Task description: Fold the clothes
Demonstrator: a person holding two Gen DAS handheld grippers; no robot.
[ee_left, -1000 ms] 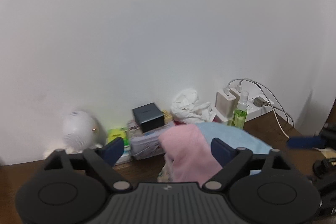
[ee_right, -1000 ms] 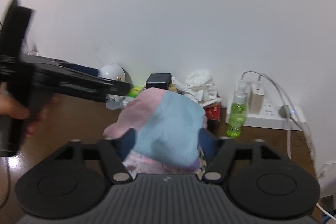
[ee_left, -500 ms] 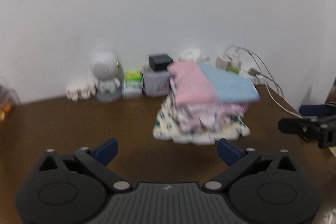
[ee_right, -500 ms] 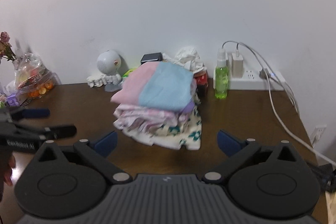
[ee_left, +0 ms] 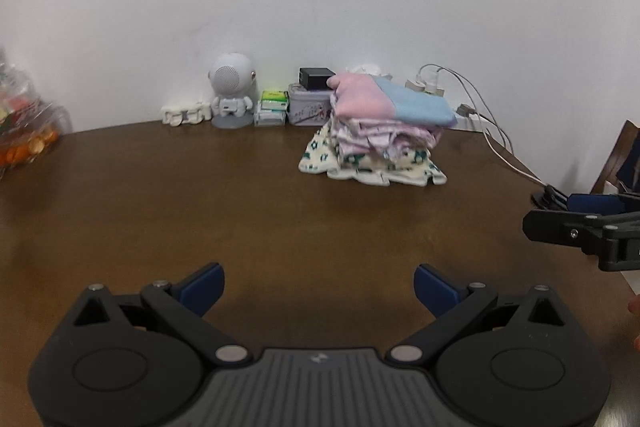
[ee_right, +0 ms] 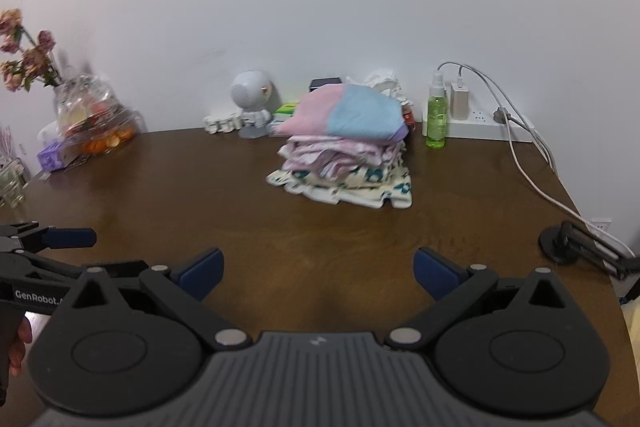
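Nearest, my left gripper (ee_left: 318, 285) hangs over the bare front of the brown table (ee_left: 240, 211), jaws spread wide with nothing between the blue pads (ee_left: 202, 285). My right gripper (ee_right: 316, 269) is likewise released and empty above the same table, its pads (ee_right: 434, 273) far apart. Each gripper shows at the edge of the other's view: the right one at the left camera's right margin, the left one at the right camera's left margin, with part of a hand (ee_right: 18, 347) below it. A black clamp (ee_right: 568, 247) sits at the table's right edge.

Mid-table, well apart from both grippers, stands the stack of clothes (ee_left: 376, 143): a cream piece with teal print at the bottom, pale pink patterned pieces above, and a pink-and-blue piece flat on top.

Behind it, along the white wall: a grey tin (ee_left: 308, 109) carrying a black box (ee_left: 316, 77), a white robot figure (ee_left: 232, 91), a green spray bottle (ee_right: 436, 115), a power strip (ee_right: 484, 129) with white cables, and at far left a wrapped fruit bowl (ee_right: 94, 123) and dried flowers (ee_right: 26, 51).
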